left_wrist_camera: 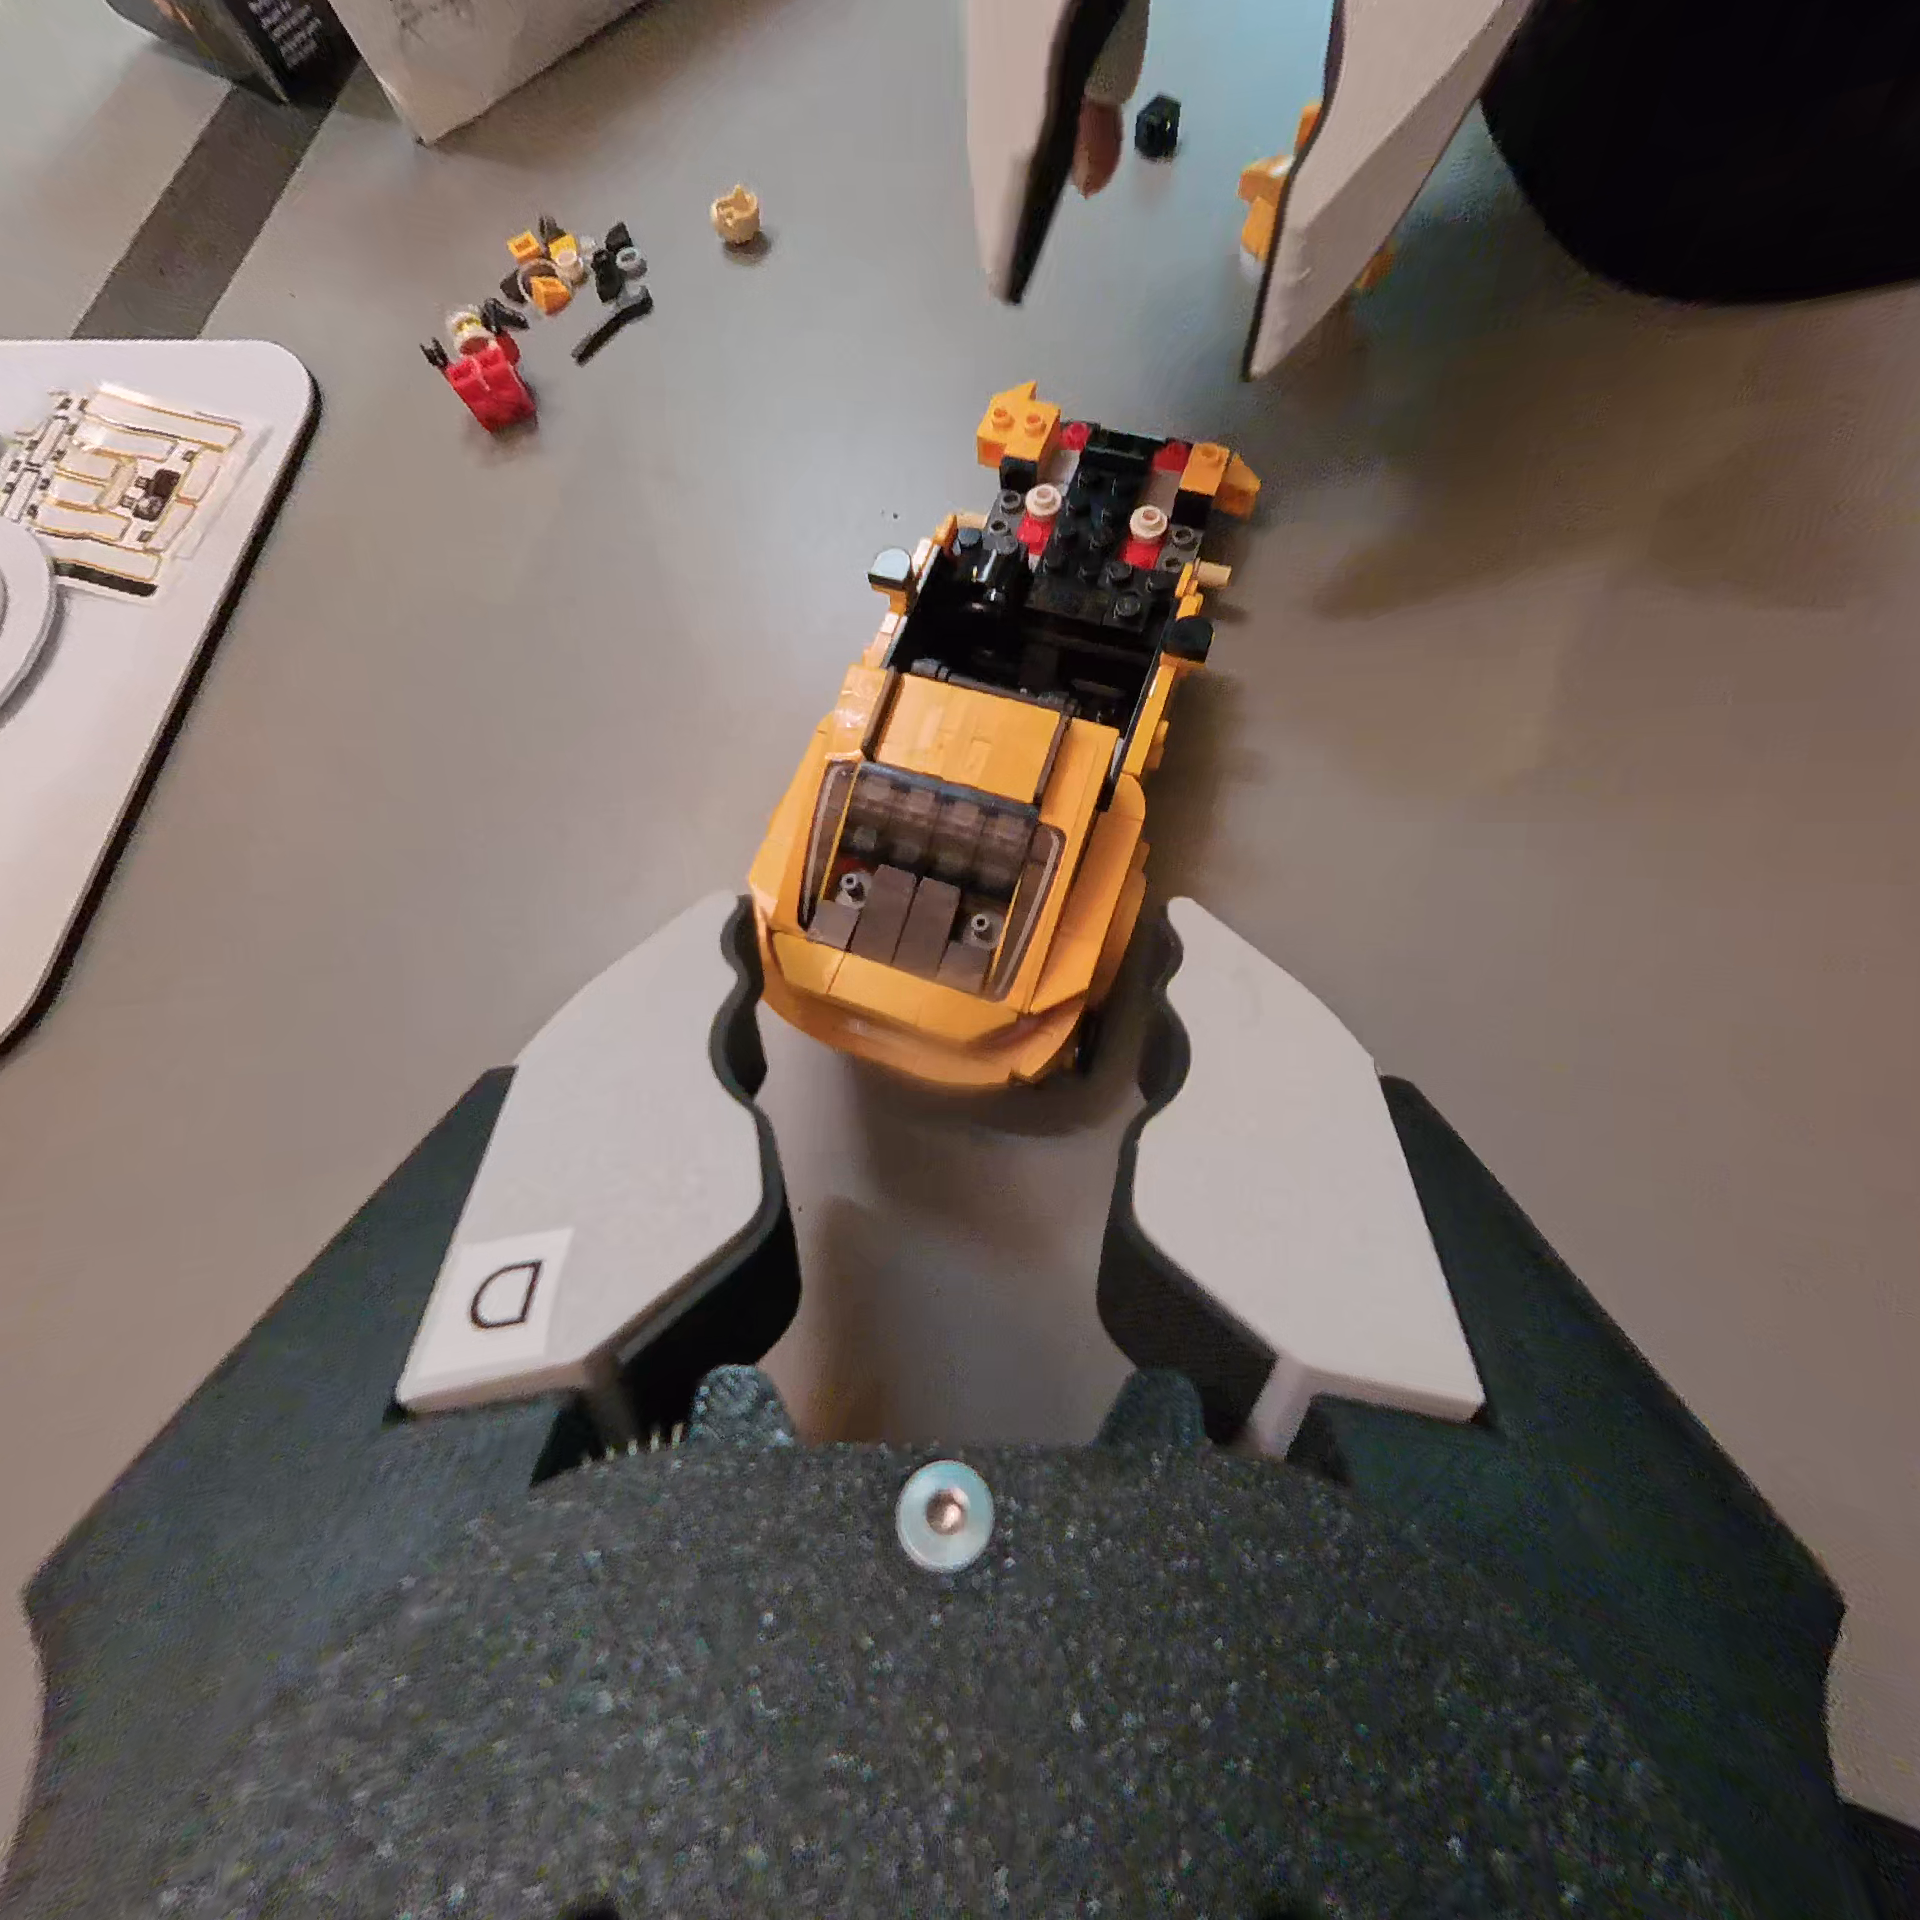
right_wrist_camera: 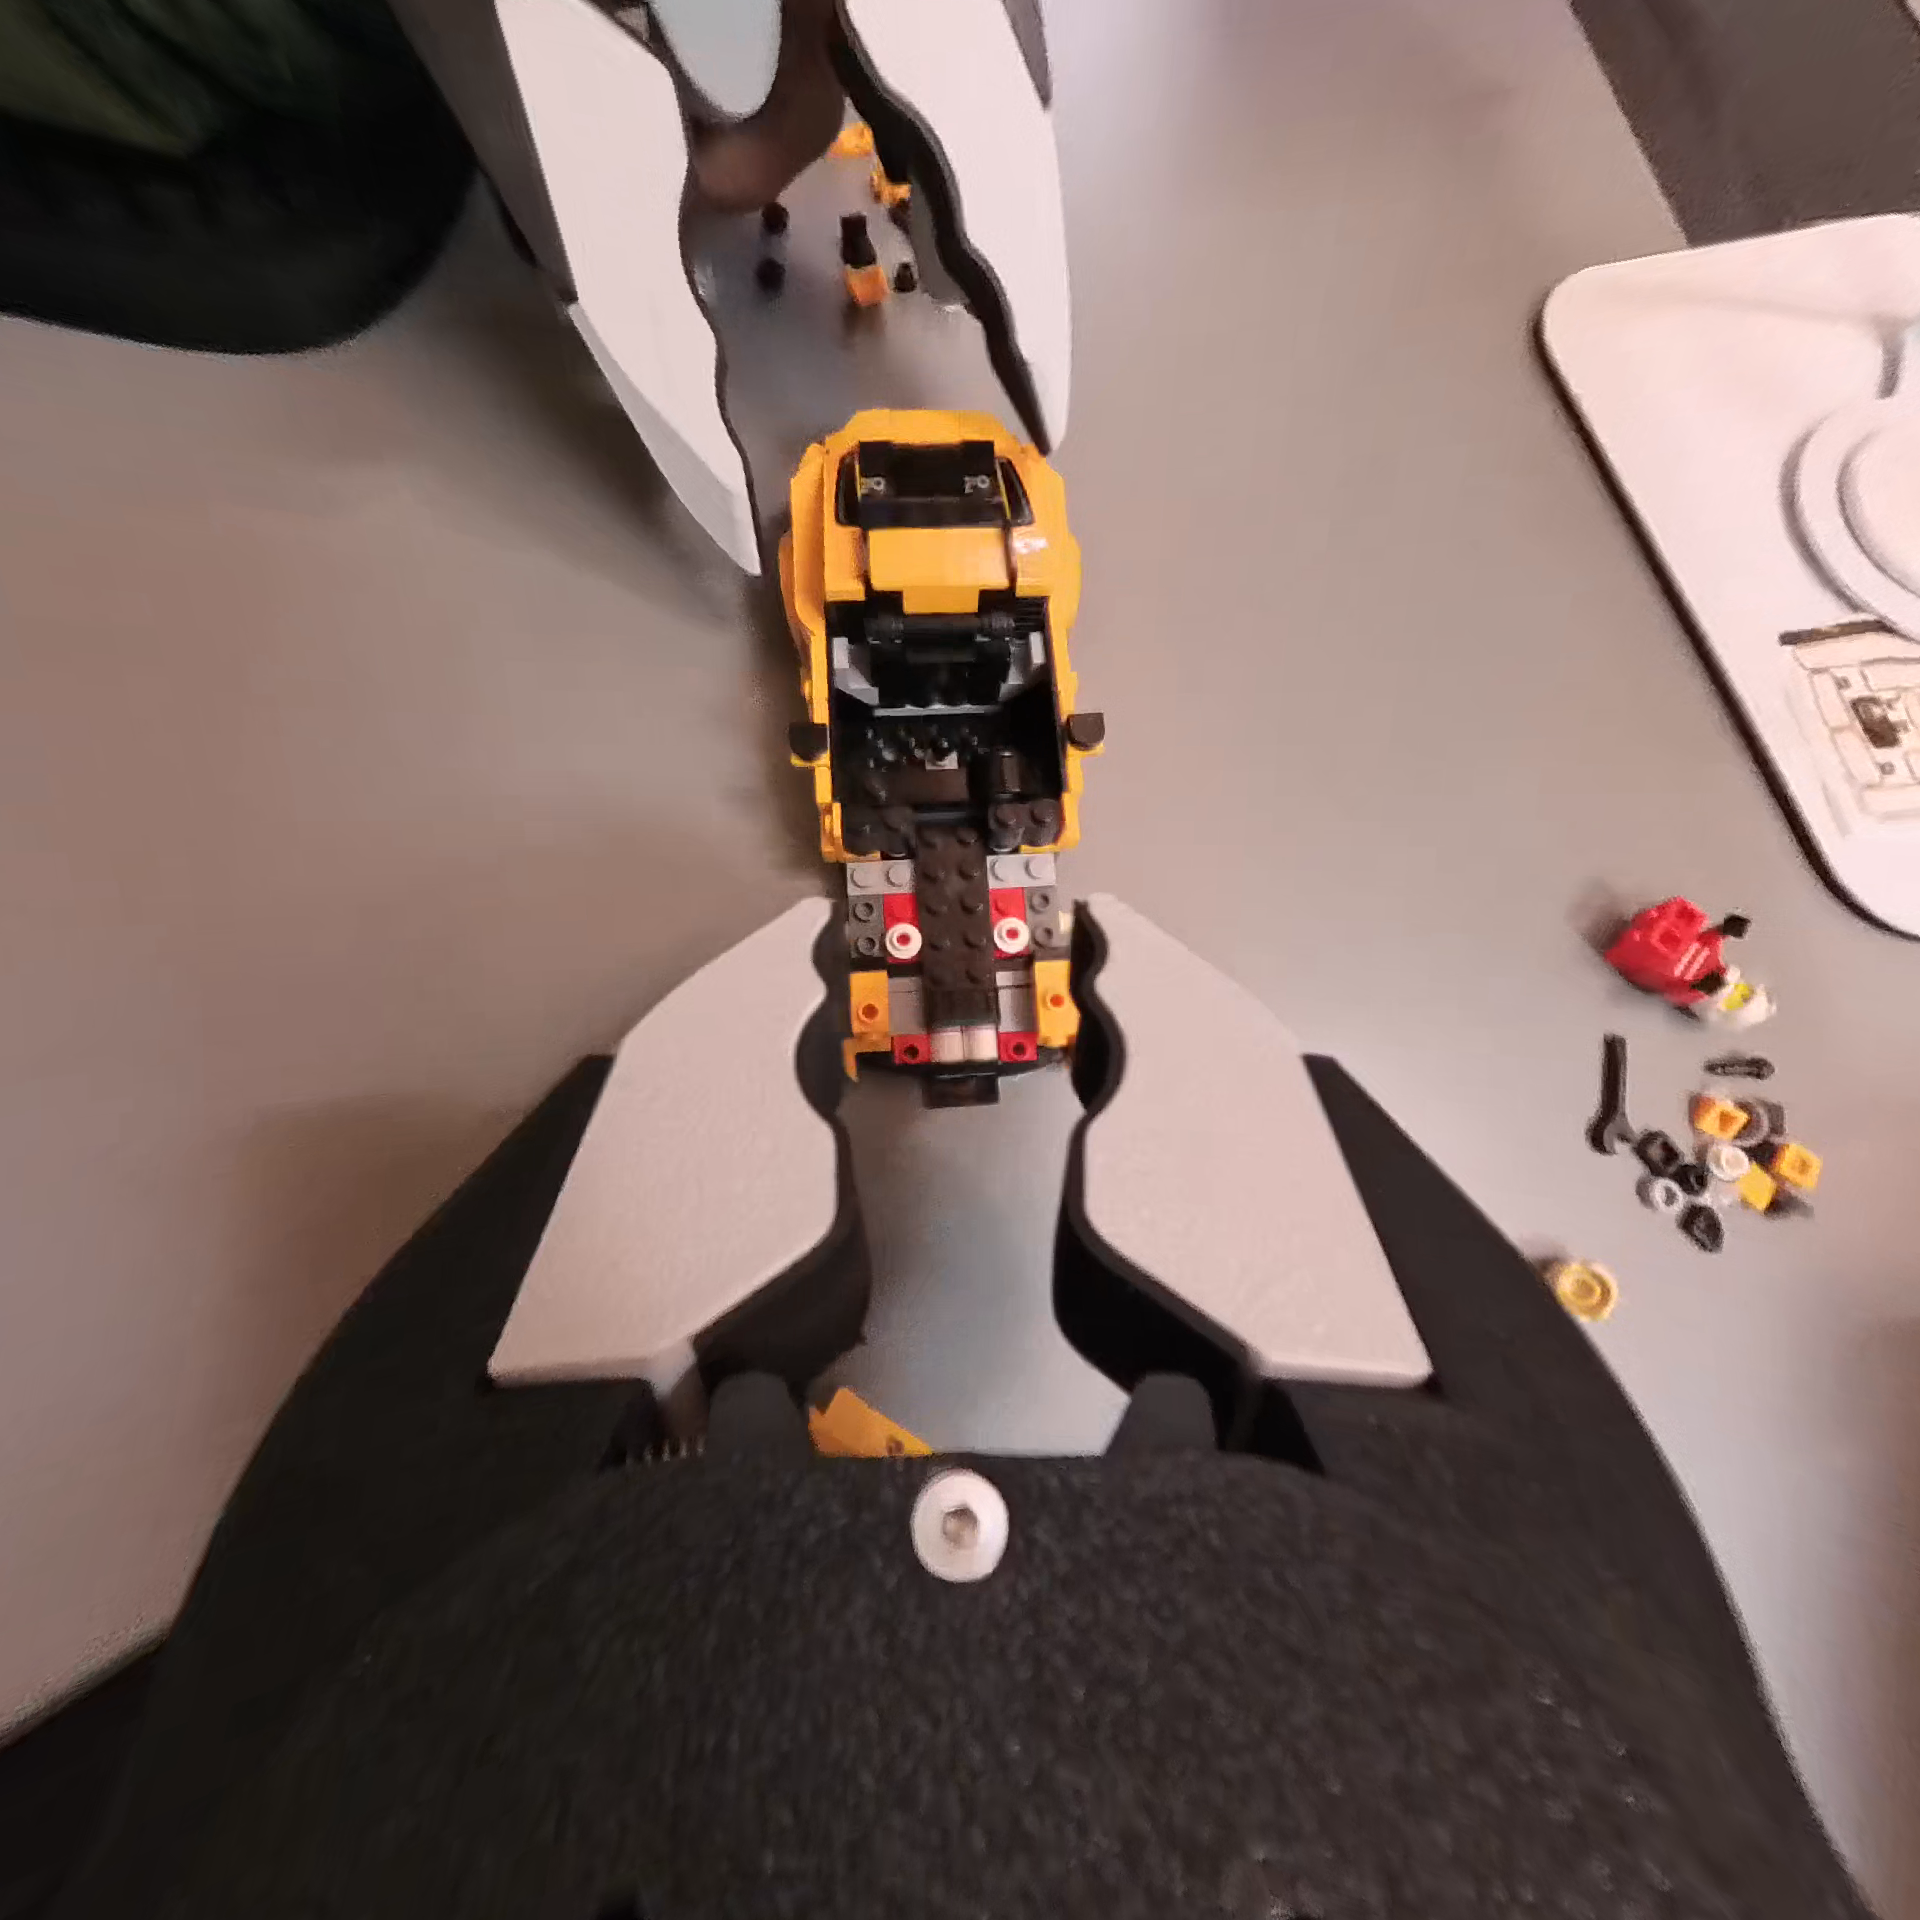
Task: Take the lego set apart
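1. Your left gripper [left_wrist_camera: 945,997], grey-fingered on a black speckled body, has its jaws spread wide around the nose of the yellow brick-built lego car [left_wrist_camera: 997,748], neither finger seen touching it.
2. Your right gripper [right_wrist_camera: 951,997] brackets the car's stripped tail on the grey desk [right_wrist_camera: 416,831], jaws equally wide, gripping nothing; contact there cannot be told.
3. Judged from this, the teardown is mid-way: roof and rear cover gone, black studs and red bricks bare. Next, pin one end firmly and pinch a single panel at the other.
4. To one side lie a red minifigure body [left_wrist_camera: 488,379], a pile of small black and yellow loose pieces [left_wrist_camera: 566,275] and a tan round piece [left_wrist_camera: 740,216], well apart from the car.
5. A white rounded tray [left_wrist_camera: 156,665] holding a sticker sheet sits clear; nothing blocks either gripper.
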Demonstrator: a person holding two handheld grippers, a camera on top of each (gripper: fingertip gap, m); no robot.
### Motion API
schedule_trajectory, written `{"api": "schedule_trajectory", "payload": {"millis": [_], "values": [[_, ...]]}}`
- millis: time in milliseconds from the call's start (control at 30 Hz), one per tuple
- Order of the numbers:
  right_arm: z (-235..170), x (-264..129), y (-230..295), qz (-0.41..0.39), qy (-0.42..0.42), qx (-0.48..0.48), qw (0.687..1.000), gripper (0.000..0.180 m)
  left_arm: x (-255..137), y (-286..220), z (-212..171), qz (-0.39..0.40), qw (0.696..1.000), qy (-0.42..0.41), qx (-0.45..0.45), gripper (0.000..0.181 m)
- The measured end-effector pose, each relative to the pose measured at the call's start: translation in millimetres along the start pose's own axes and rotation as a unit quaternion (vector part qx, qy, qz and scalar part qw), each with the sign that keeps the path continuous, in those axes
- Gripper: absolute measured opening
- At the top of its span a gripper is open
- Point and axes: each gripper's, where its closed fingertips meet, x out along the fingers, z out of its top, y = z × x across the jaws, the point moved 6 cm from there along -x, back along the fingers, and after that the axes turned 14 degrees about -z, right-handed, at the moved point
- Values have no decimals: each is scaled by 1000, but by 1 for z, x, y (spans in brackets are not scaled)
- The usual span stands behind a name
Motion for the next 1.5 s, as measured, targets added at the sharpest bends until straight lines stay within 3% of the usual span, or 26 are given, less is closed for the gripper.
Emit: {"api": "schedule_trajectory", "payload": {"millis": [200,767,1100,1133,1167,1233,1300,1400,1500], "values": [[3,28,4,21,68,-36,997,28,5,2,13,-1,998,-59,2,77],[11,45,4,92,184,-108,973,14,20,2,11,3,1000,0,14,69],[5,38,12,51,104,-116,986,13,20,-1,12,10,999,44,11,71],[7,35,16,73,87,-118,986,0,20,-1,12,14,999,48,9,71],[12,31,21,93,65,-95,989,0,19,4,11,41,998,56,1,71],[14,30,24,57,56,-129,988,0,18,3,12,28,998,60,7,70],[15,26,19,52,36,-103,993,5,18,-1,12,21,998,62,19,70],[11,23,5,54,52,-56,996,11,18,-1,12,20,998,57,13,70],[5,32,7,61,84,-68,992,17,18,-1,12,21,998,57,14,70]]}}
